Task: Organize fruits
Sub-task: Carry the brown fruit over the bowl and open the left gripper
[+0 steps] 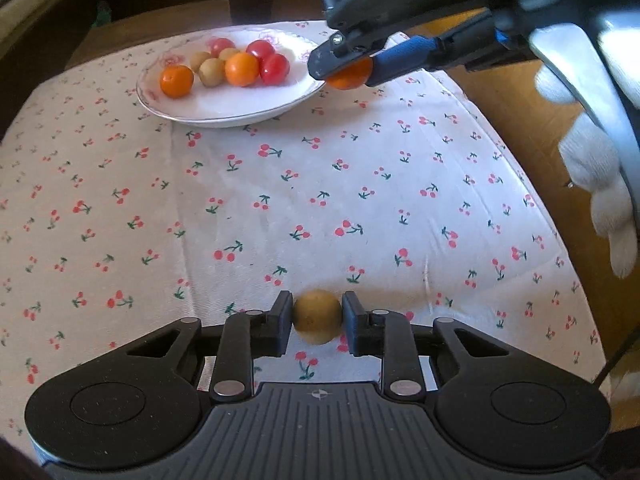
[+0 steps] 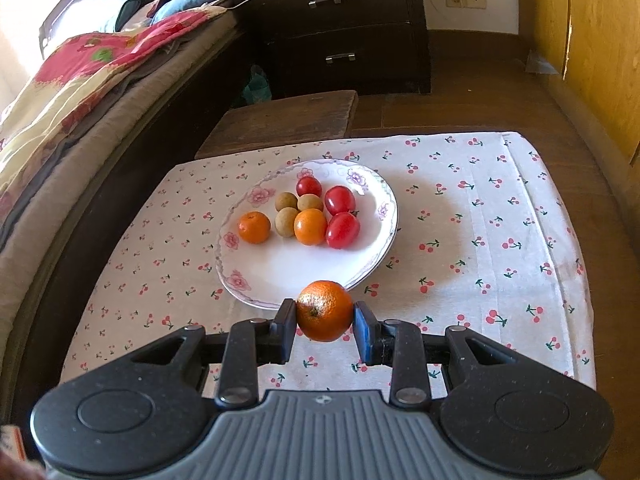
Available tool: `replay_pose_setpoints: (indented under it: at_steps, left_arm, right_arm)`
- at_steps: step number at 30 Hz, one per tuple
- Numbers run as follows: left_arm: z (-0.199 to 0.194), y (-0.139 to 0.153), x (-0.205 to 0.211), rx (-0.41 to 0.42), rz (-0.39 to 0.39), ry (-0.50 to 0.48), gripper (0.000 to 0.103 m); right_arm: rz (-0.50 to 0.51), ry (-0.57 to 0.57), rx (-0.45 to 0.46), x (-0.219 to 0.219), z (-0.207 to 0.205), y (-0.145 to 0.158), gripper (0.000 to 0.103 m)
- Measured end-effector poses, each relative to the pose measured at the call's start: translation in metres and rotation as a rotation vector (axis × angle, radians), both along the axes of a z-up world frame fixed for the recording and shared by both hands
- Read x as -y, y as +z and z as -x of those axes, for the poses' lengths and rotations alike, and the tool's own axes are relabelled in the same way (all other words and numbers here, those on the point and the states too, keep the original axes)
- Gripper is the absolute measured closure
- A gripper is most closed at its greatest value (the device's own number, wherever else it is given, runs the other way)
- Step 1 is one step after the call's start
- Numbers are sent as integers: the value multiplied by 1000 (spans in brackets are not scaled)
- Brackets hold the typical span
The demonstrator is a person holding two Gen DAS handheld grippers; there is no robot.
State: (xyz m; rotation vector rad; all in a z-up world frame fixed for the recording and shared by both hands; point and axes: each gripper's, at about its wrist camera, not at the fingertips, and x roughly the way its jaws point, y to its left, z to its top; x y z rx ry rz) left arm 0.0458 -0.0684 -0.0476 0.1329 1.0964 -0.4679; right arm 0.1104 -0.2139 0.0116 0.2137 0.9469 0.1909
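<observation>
Across both frames, a white cotton tablecloth printed with small red cherries [image 2: 460,240], creased in soft folds. At upper centre of the right wrist frame, and only there, a dark wooden nightstand with two metal-handled drawers [image 2: 340,28], with a bed under a red floral quilt [image 2: 80,80] down the left edge. Mid-frame there, a round glazed white plate with pink flower trim [image 2: 280,276], showing full-circle; at upper left of the left wrist frame, flattened to a shallow oval [image 1: 256,108]. Piled on it: smooth oval red cherry tomatoes [image 2: 342,230] with long axes tilted diagonally, round orange citrus fruits [image 2: 310,226] and matte tan longans [image 2: 286,221]. Seen only from the left wrist, a white knit glove [image 1: 592,160] at the right edge. At upper right of that frame, the right gripper [image 1: 346,68], closed tight on a dimpled orange mandarin [image 2: 325,311], stem scar facing the camera in its own view, hanging at the plate's near rim. At lower centre of the left wrist frame, the left gripper [image 1: 318,316], pads pressed on either side of a round, dull tan longan [image 1: 318,316], low over the cloth, well apart from the plate.
</observation>
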Motion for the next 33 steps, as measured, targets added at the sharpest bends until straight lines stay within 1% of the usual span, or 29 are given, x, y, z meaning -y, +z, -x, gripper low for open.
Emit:
replay_pose_setpoints:
  at_steps: [2, 5, 9, 15, 19, 22, 25, 28, 33]
  left_arm:
    - [2, 3, -3, 8, -8, -3, 69]
    - [-1, 8, -10, 17, 3, 12, 69]
    - [-15, 17, -24, 37, 57, 65, 69]
    - [-51, 32, -41, 78, 120, 139, 69]
    - [-82, 38, -44, 121, 129, 180, 69]
    - [-103, 36, -43, 117, 144, 202, 69]
    - [-117, 32, -38, 132, 107, 209, 69]
    - [-128, 29, -38, 134, 101, 218, 69]
    - [-136, 23, -37, 148, 63, 221, 70]
  right_arm:
    - [-2, 4, -3, -2, 0, 0, 71]
    - [-2, 4, -6, -3, 0, -1, 71]
    - [1, -7, 0, -3, -5, -1, 71]
    - [6, -32, -6, -5, -19, -3, 71]
    - [19, -32, -13, -14, -30, -7, 71]
    - [32, -33, -26, -18, -37, -13, 71]
    - [43, -39, -37, -20, -45, -19, 71]
    - [45, -47, -43, -19, -53, -23, 71]
    - [57, -45, -58, -21, -62, -31, 71]
